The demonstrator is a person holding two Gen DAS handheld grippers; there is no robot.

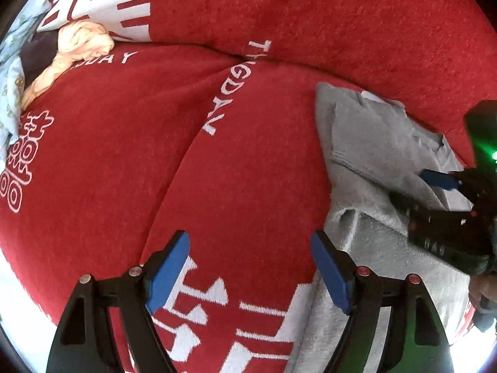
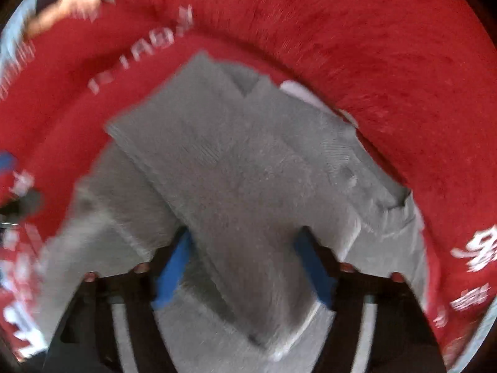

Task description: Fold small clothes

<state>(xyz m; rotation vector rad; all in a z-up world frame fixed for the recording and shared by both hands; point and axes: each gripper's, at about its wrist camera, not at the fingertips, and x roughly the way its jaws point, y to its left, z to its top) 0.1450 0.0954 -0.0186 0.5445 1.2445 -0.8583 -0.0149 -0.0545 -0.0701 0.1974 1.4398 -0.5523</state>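
A grey garment (image 1: 372,143) lies partly folded on a red blanket (image 1: 248,171) with white lettering. My left gripper (image 1: 250,239) is open over the bare blanket, just left of the garment's edge, with nothing between its blue pads. In the left wrist view one blue pad (image 1: 439,180) of the right gripper rests on the grey cloth at the far right. The right wrist view is blurred. There the right gripper (image 2: 242,242) points down at the grey garment (image 2: 248,155), jaws apart, and a folded grey layer runs between the pads and hides their tips.
A heap of other clothes sits at the far left of the blanket: a cream piece (image 1: 84,40), a dark one and light blue patterned fabric (image 1: 12,62). A white label (image 2: 298,91) shows at the garment's far edge. Red blanket (image 2: 341,31) extends beyond it.
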